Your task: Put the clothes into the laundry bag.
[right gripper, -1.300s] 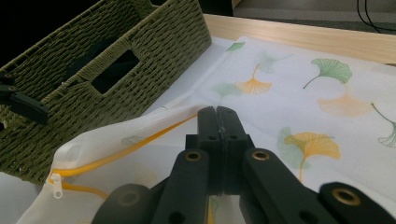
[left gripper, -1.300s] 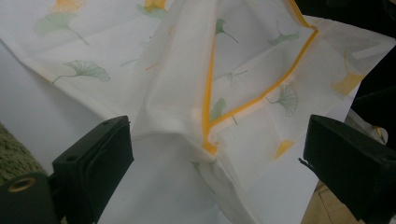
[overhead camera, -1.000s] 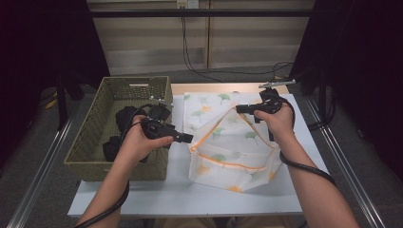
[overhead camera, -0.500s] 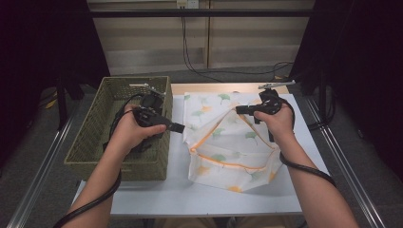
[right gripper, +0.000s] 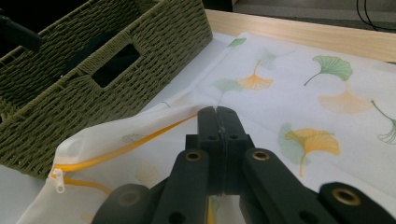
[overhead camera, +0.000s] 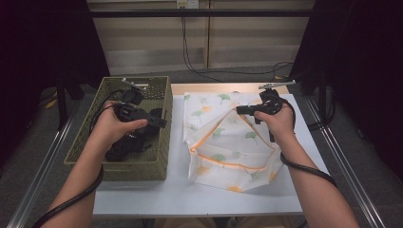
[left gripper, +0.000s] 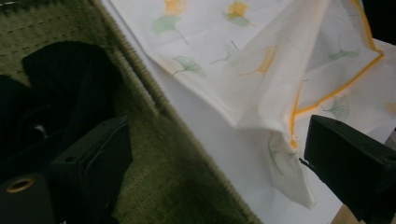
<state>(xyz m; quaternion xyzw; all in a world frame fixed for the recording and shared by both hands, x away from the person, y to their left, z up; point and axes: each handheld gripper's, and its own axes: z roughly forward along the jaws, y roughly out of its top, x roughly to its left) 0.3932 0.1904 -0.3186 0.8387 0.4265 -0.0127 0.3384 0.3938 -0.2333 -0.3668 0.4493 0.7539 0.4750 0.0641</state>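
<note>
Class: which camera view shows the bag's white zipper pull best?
The right gripper view: the zipper pull hangs sharp and close on the orange zip. The high view shows the mesh bag too small; the left gripper view shows its zip edge.

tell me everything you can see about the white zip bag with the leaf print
The bag is thin white mesh-like cloth printed with green and orange ginkgo leaves, edged by an orange zipper with a white pull. The zip is undone and its mouth gapes wide. It lies on the white table right of the woven basket. The right gripper, jaws shut, pinches the upper edge of the opening and lifts it into a peak. The rest lies crumpled on the table.
</note>
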